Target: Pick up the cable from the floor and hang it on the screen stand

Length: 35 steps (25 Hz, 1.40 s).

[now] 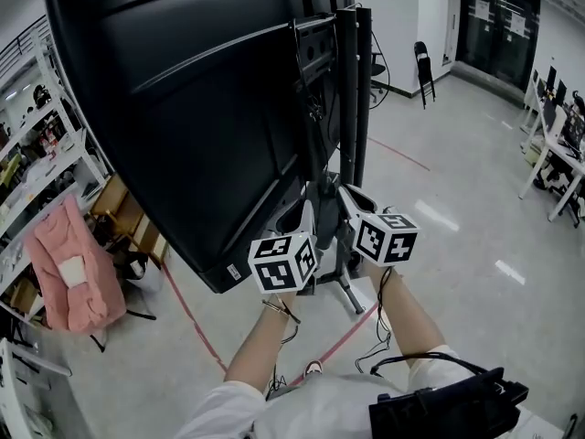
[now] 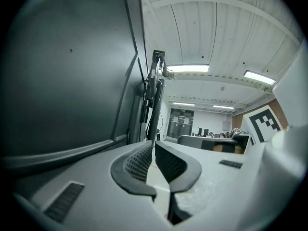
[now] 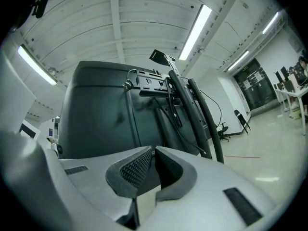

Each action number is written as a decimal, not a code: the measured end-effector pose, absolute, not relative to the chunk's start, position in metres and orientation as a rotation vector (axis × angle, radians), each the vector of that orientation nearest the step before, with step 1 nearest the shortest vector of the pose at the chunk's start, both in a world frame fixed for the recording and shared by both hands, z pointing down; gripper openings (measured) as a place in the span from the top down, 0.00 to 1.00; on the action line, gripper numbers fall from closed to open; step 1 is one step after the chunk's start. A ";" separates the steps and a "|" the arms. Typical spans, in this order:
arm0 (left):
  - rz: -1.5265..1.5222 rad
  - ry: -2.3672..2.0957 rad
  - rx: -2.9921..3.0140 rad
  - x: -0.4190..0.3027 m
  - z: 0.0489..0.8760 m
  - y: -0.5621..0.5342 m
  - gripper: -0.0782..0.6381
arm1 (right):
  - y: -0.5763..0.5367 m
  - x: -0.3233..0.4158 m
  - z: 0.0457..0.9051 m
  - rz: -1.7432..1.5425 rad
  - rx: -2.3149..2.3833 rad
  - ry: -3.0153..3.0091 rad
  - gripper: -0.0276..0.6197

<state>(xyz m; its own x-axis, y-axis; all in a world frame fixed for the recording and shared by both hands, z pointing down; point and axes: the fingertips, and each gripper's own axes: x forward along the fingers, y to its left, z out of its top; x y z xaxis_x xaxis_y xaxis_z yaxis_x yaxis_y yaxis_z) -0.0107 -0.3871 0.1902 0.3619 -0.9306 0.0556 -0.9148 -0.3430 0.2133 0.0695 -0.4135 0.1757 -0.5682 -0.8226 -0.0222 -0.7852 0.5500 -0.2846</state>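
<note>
While I am holding left tongs and right tongs clenched empty before the screen stand, pickup is looking pending: release them, reach down for the cable

Left of frame: pink jacket draped over a chair, white shelving stocked with small items behind it, brown boxes on the floor just beside. Floor: pale and glossy, red tape line running diagonally across it; black folding chair upright near the far wall, dark double doors at the back right, white desk at the right edge. Ceiling: white panels, long light strips lit.
</note>
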 end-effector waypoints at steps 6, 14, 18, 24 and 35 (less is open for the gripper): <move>-0.114 -1.717 2.407 -0.014 0.197 -0.373 0.89 | -0.393 0.073 0.189 -0.401 -1.379 2.601 0.92; -0.126 -1.719 2.418 -0.015 0.196 -0.368 0.89 | -0.384 0.060 0.197 -0.400 -1.379 2.620 0.93; -0.129 -1.735 2.417 -0.019 0.194 -0.368 0.89 | -0.383 0.057 0.196 -0.376 -1.388 2.635 0.93; -0.122 -1.744 2.410 -0.019 0.193 -0.365 0.89 | -0.378 0.055 0.195 -0.379 -1.390 2.653 0.93; -0.125 -1.718 2.399 -0.021 0.201 -0.367 0.89 | -0.376 0.054 0.199 -0.376 -1.411 2.642 0.93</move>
<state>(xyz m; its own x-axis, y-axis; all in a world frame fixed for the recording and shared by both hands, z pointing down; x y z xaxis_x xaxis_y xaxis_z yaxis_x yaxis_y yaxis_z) -0.0208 -0.3671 0.2013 0.3257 -0.9446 0.0407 -0.9288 -0.3116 0.2007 0.0540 -0.3758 0.1985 -0.5570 -0.8304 0.0087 -0.7999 0.5336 -0.2747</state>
